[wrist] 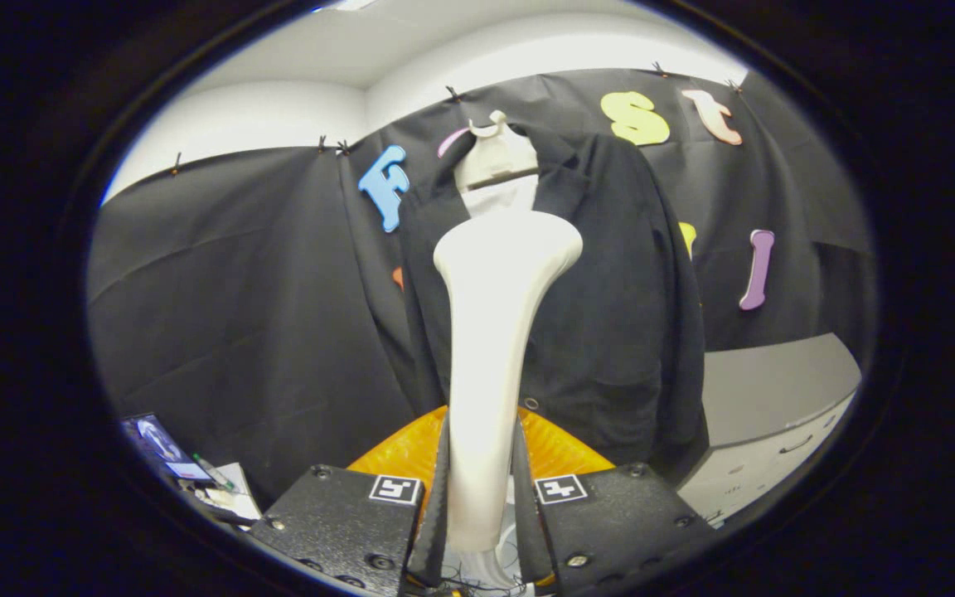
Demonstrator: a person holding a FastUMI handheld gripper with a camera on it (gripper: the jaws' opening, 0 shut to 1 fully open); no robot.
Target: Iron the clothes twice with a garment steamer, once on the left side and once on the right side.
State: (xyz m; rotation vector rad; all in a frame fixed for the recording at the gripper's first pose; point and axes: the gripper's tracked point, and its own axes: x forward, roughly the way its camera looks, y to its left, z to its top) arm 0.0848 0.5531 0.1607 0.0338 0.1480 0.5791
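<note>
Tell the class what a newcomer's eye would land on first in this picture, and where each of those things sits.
First comes the white garment steamer, clamped between the fingers of the gripper and rising straight ahead with its wide head uppermost. Right behind that head hangs a dark jacket on a pale hanger, against the black cloth wall. Beside the jacket stands a grey cabinet with drawers.
</note>
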